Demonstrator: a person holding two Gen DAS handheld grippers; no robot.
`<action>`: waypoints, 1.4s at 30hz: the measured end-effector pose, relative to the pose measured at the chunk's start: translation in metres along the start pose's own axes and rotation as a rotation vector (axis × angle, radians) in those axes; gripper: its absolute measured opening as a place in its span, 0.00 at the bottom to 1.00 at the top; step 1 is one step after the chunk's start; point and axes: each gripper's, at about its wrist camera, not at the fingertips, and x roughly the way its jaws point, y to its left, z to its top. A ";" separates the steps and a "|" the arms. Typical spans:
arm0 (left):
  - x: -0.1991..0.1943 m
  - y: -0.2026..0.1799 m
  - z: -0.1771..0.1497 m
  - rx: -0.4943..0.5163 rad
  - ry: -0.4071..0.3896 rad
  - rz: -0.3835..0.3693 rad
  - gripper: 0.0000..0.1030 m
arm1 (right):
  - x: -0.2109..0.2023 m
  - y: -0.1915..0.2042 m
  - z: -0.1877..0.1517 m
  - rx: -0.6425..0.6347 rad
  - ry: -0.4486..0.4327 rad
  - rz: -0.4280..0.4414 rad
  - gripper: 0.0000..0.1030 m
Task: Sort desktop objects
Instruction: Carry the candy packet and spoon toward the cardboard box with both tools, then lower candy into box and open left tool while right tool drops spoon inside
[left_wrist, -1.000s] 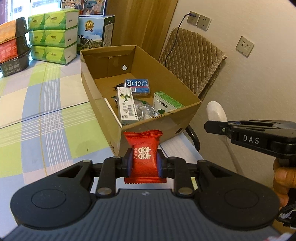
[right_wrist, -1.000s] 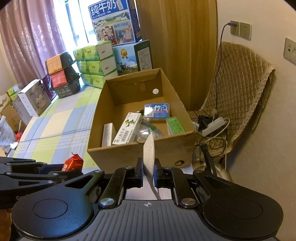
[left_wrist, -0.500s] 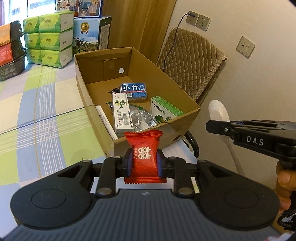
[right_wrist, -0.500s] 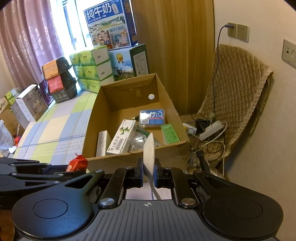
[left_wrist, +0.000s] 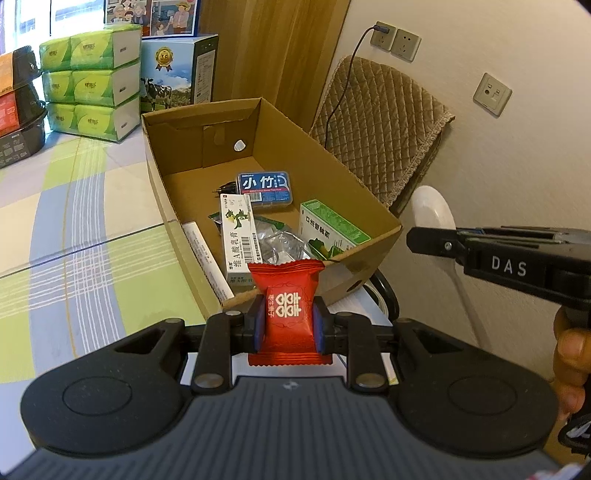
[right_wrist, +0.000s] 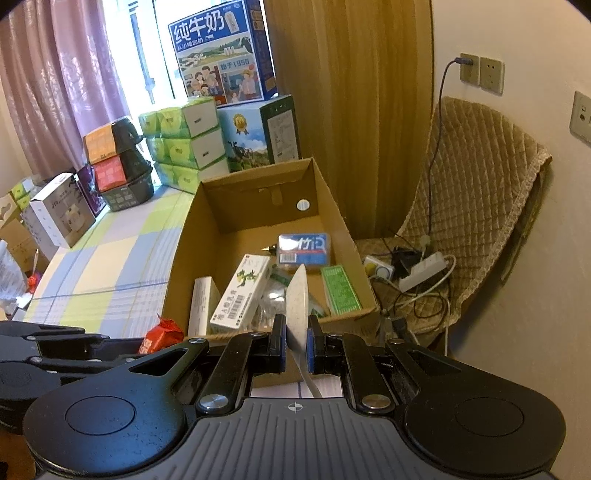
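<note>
My left gripper is shut on a red candy packet with white characters, held upright just short of the near wall of an open cardboard box. My right gripper is shut on the handle of a white spoon, whose bowl points edge-on toward the same box. In the left wrist view the spoon sticks out to the right of the box. The box holds a blue case, a white medicine carton, a green carton and crinkled wrappers.
The box stands at the right edge of a table with a checked cloth. Green tissue packs and milk cartons are stacked at the back. A quilted chair with a power strip stands against the wall on the right.
Both grippers have risen and moved closer to the box, so more of its inside shows. Each keeps its hold: candy in the left, spoon in the right.
</note>
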 end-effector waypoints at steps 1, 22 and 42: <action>0.001 0.000 0.002 0.000 -0.001 -0.001 0.20 | 0.001 0.000 0.003 -0.002 -0.002 0.002 0.07; 0.040 0.028 0.068 -0.045 -0.017 0.027 0.20 | 0.049 -0.006 0.075 0.034 -0.003 0.080 0.07; 0.073 0.041 0.079 -0.079 0.014 0.021 0.20 | 0.086 -0.010 0.089 0.046 0.029 0.092 0.07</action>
